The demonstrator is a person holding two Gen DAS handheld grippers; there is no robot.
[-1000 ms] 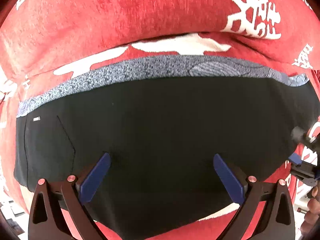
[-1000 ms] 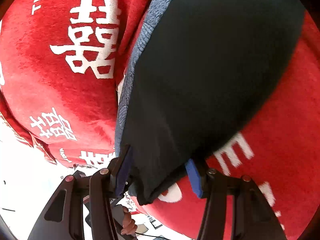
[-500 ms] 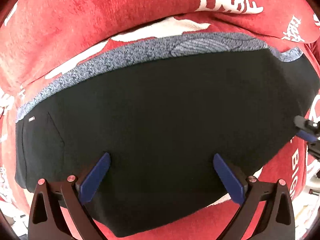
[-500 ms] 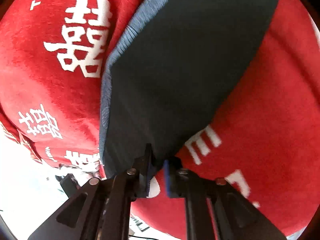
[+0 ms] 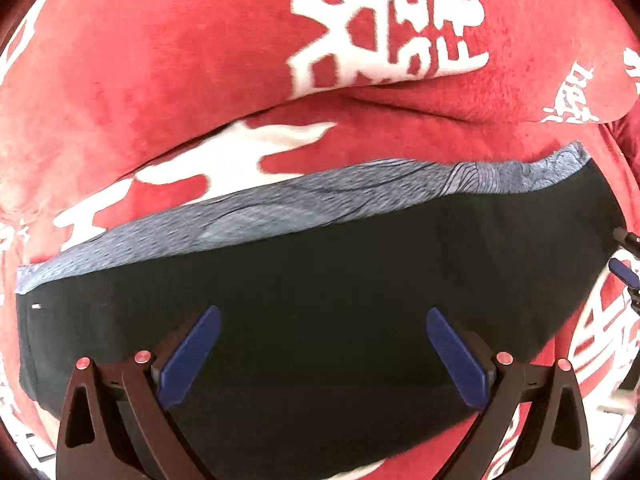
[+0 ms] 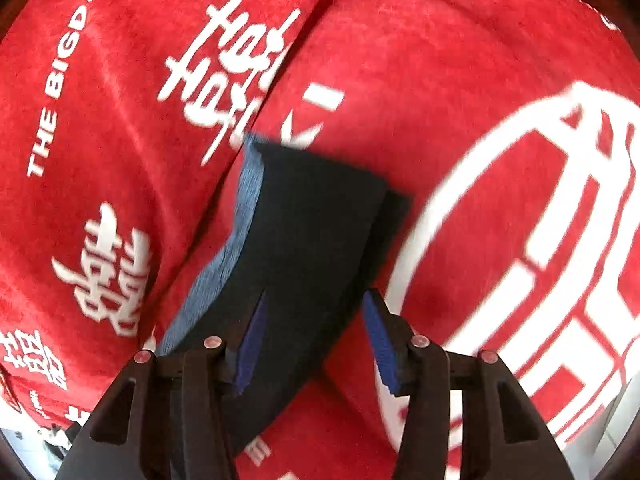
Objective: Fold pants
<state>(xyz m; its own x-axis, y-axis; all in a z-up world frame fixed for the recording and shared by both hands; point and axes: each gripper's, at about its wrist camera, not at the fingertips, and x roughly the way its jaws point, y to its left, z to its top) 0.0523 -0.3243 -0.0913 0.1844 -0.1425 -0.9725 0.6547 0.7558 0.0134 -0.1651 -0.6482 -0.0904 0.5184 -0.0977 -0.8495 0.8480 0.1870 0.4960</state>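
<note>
Black fabric is filling most of your left wrist view: the pants (image 5: 320, 300) are lying folded on the red blanket (image 5: 160, 80), with a blue-grey patterned band (image 5: 280, 208) running along their far edge. Your left gripper (image 5: 322, 354) is hovering over the near part of the pants with its blue pads (image 5: 188, 356) spread wide apart, and nothing is sitting between them. A small white tag (image 5: 36, 306) is showing near the left end of the garment. At the far right edge of that view, part of your other gripper is peeking in beside the end of the pants.

In your right wrist view, the pants (image 6: 304, 248) are showing as a narrow dark wedge on the red blanket (image 6: 480, 60), the blue-grey band (image 6: 232, 248) lying along their left side. Your right gripper (image 6: 312, 340) is standing open, moderately wide. Its left pad (image 6: 250, 344) is sitting over the black cloth and its right pad (image 6: 378, 340) is sitting just off the pants' edge, over the red blanket; you are not pinching the fabric. The view is blurred, so you cannot tell whether the left pad is touching the cloth. The blanket's white printed characters and lettering (image 6: 236, 68) are surrounding the pants.
</note>
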